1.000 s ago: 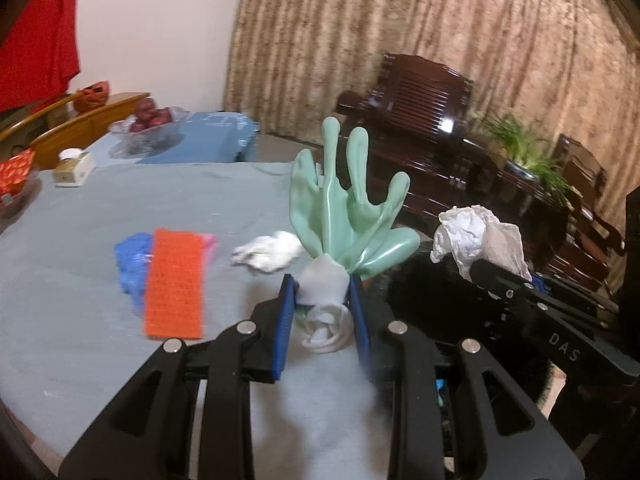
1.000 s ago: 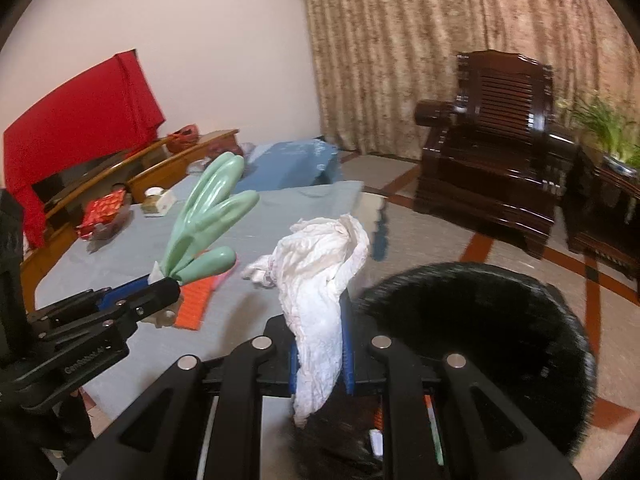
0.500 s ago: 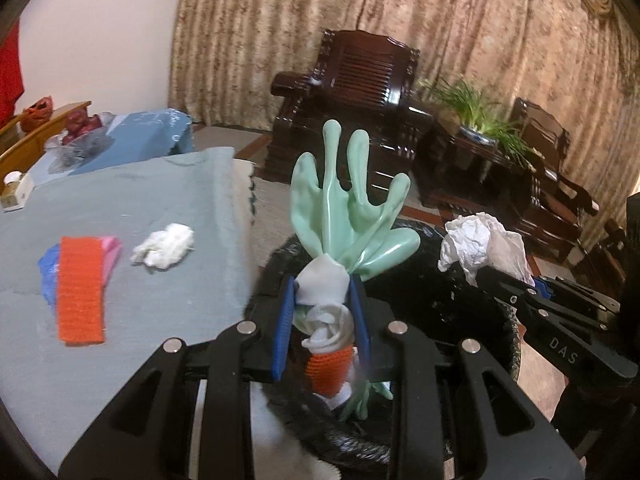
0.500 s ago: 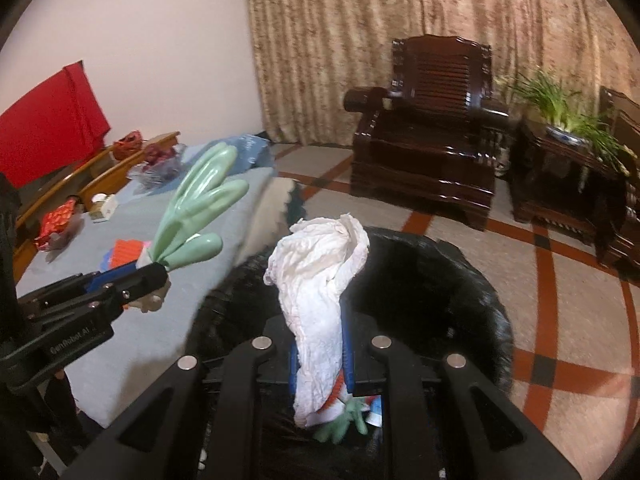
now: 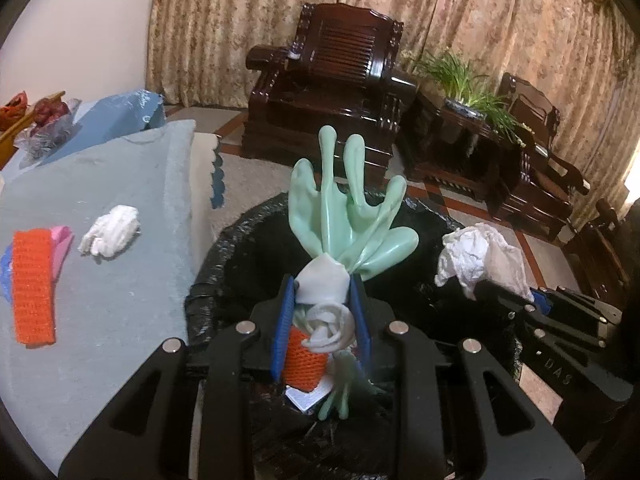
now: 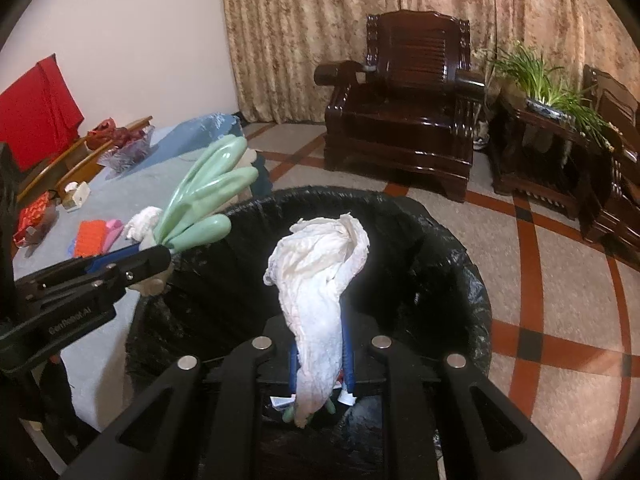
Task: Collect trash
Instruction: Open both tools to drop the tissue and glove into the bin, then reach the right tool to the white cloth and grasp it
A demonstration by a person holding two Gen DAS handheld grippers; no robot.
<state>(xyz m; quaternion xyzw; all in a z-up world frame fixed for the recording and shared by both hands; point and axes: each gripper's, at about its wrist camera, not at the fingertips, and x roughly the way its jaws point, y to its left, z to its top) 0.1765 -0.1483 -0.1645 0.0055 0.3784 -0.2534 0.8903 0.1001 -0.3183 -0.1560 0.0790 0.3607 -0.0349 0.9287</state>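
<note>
Both opening grippers seemingly still pinch glove (image 5: 348, 216), tissue (image 6: 320, 280)

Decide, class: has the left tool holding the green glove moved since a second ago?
Yes. The left tool with the green glove has gone from above the grey table to over the black bin.

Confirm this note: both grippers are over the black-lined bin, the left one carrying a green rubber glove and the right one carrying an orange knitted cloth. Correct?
Not quite. The right gripper carries a crumpled white tissue, not an orange cloth, as the right wrist view shows; its jaws are opening. An orange knitted cloth lies on the table. Otherwise correct: the left gripper carries the green rubber glove, jaws also opening, both over the black-lined bin.
</note>
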